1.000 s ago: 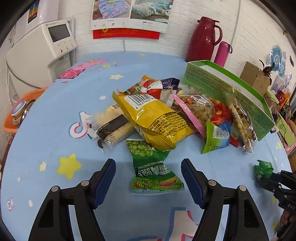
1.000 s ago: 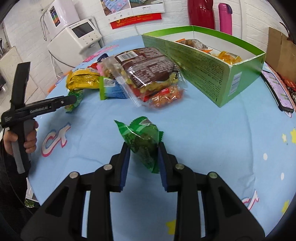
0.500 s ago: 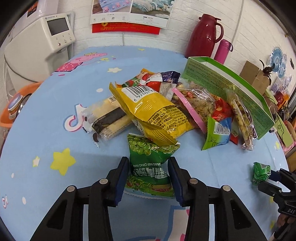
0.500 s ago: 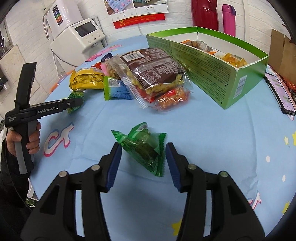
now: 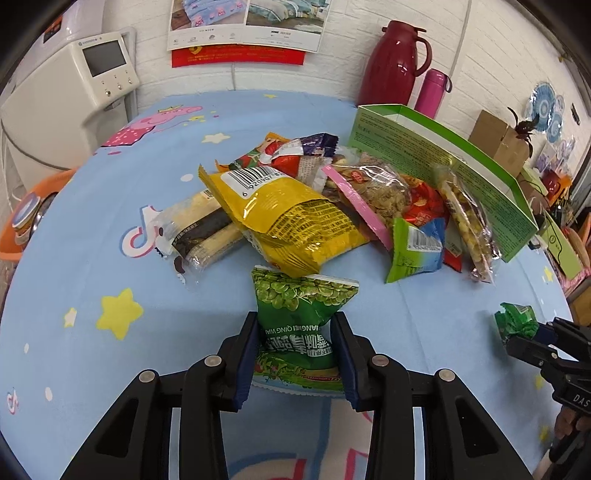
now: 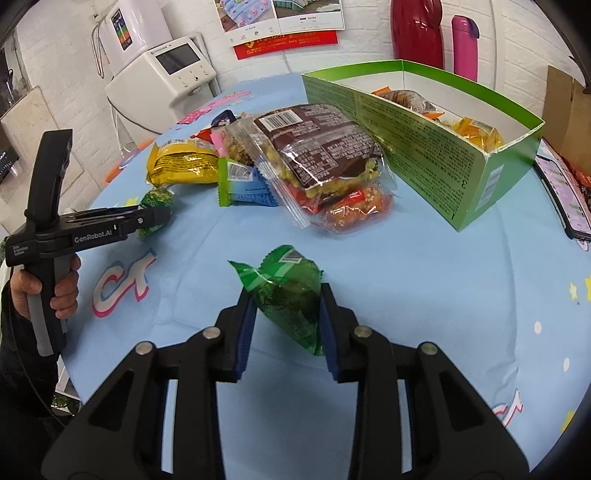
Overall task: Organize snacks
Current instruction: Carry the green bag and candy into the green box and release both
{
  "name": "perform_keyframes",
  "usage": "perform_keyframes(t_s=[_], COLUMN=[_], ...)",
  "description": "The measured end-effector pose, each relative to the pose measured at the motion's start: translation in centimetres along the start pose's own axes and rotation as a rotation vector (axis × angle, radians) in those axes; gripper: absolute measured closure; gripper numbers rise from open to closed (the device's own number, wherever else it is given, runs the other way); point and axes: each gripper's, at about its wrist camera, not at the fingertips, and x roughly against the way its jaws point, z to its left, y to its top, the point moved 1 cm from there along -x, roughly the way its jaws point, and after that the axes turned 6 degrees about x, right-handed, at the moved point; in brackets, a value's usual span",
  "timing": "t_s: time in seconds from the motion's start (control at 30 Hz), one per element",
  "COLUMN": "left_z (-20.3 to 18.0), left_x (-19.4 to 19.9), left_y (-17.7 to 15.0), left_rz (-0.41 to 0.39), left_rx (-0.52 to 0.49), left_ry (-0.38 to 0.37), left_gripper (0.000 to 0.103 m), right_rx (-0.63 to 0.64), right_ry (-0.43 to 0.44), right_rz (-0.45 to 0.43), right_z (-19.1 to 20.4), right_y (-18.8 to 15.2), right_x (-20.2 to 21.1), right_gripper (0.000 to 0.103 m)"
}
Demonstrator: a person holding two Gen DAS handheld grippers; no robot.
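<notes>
A light blue tablecloth [image 5: 92, 258] printed with yellow stars and cartoon figures covered the table, which stood against a white brick wall [image 5: 343, 55]. From left to right along that wall were a white appliance with a small screen [image 5: 70, 96], a poster with a red strip [image 5: 240, 33], a dark red jug [image 5: 391, 62] and a pink bottle [image 5: 432, 90].

The left wrist view showed the snack pile from the front: a clear pack of pale and dark bars [image 5: 199, 236], a yellow bag [image 5: 284, 221] with a barcode, a pink-edged clear bag of flakes [image 5: 373, 192], and a small green and blue packet [image 5: 413, 251], all lying just beside the outer wall of a long green box [image 5: 443, 166]. Only the right wrist view looked into the box [image 6: 424, 129], where wrapped orange and brown snacks lay, and it alone showed a hand [image 6: 48, 291] gripping the left tool's handle.

The left gripper [image 5: 297, 354] was closed on a green pea bag [image 5: 299, 325], its blue pads pressing both sides; the bag sat at the near edge of the pile, its top touching the yellow bag. The right gripper [image 6: 286, 325] was clamped around a small green wrapper [image 6: 286, 291], crinkled and translucent, over bare cloth in front of the box and well apart from the pile.
</notes>
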Motion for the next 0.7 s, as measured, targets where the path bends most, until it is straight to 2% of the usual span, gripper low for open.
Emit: perform_keyframes(t_s=[0.17,0.37,0.47,0.7], left_z=[-2.9,-7.0,-9.2,-14.3], left_x=[3.6,6.8,7.1,5.2], left_y=[0.0,3.4,5.4,10.4], left_rz=[-0.037,-0.118,-0.138,-0.172], left_rx=[-0.088,-0.160,-0.179,-0.226], left_ry=[-0.075,-0.166,-0.202,-0.209], left_gripper=[0.065,0.065,0.065,0.065], right_rx=[-0.016,-0.012,-0.013,-0.067], right_ry=[0.044,-0.002,-0.046,-0.122], right_rz=[-0.053,-0.169,-0.214,-0.269], right_z=[0.0,-1.0,-2.0,-5.7], right_y=[0.8,3.3,4.7,7.3], right_x=[2.0,5.8,7.2,7.7], right_gripper=[0.069,0.069,0.069,0.069])
